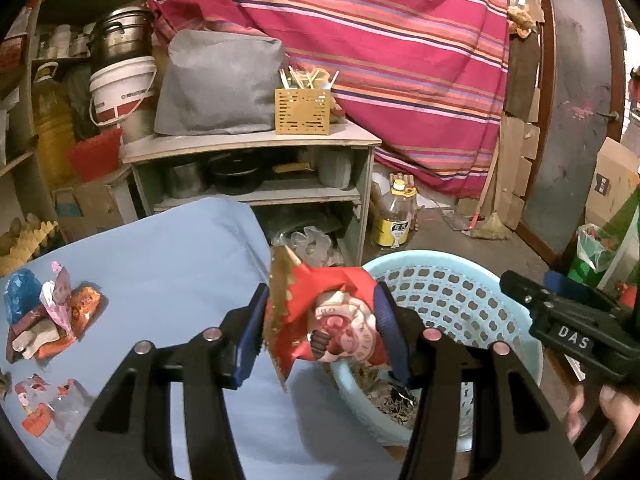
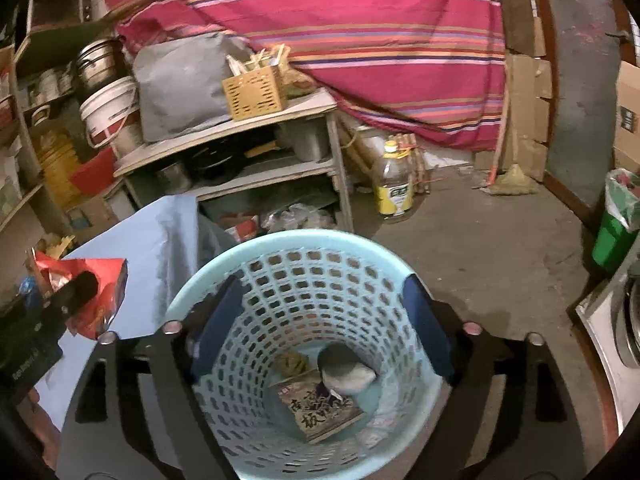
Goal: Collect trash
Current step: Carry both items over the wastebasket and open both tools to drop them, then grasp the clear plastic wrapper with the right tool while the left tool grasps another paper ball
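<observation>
My worktop [image 1: 180, 248], covered in pale blue cloth, is sitting low and to the left. A heap of crumpled wrappers [image 1: 48, 316] is lying on its far left, and another torn wrapper [image 1: 40, 408] is lying nearer, by the left edge. Beyond it, a wooden shelf unit [image 1: 248, 144] is carrying a grey bag [image 1: 220, 84] and a yellow slotted box [image 1: 303, 111]. The concrete floor [image 2: 480, 240] is bearing the light blue basket [image 2: 304, 248] and an oil bottle [image 2: 394, 184].
</observation>
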A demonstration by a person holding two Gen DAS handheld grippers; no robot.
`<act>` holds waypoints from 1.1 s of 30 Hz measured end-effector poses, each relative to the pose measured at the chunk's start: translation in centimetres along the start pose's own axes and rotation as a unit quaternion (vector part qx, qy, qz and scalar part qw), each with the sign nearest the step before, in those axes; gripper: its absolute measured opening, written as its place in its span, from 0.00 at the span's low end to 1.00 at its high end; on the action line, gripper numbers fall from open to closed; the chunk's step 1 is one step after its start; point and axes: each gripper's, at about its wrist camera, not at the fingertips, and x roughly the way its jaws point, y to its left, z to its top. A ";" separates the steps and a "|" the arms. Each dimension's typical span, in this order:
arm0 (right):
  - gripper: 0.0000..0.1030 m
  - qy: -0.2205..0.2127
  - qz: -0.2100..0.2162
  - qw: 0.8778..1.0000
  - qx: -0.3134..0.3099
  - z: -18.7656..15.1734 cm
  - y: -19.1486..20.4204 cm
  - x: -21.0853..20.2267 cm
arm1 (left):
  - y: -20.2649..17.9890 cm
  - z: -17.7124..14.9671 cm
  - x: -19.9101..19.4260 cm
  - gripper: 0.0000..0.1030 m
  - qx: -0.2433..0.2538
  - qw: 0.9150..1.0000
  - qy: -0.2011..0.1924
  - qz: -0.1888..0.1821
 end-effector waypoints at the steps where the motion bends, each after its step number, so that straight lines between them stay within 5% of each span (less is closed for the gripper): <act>1: 0.85 -0.004 -0.008 1.000 -0.002 0.0 -0.1 -0.3 | -0.2 0.0 0.0 0.51 0.001 1.000 0.000 -0.002; 5: 0.95 -0.022 -0.042 0.999 -0.013 0.0 -0.8 -1.3 | -2.0 0.0 0.8 0.51 0.012 1.000 0.002 -0.014; 14: 0.96 -0.034 -0.066 0.997 0.022 -0.1 -3.6 -2.7 | -4.3 -0.5 5.0 0.53 0.011 0.998 0.043 -0.039; 19: 0.96 -0.030 -0.068 0.997 0.029 -0.2 -3.8 -2.5 | -4.7 -0.7 5.8 0.79 0.006 0.997 0.057 -0.057; 21: 0.96 -0.027 -0.070 0.997 0.030 -0.2 -3.8 -2.4 | -4.5 -0.6 5.6 0.80 0.002 0.997 0.054 -0.051; 33: 0.96 -0.030 -0.066 0.997 0.024 0.2 -1.7 -2.3 | 3.6 -1.3 0.3 0.90 -0.020 0.999 0.029 -0.010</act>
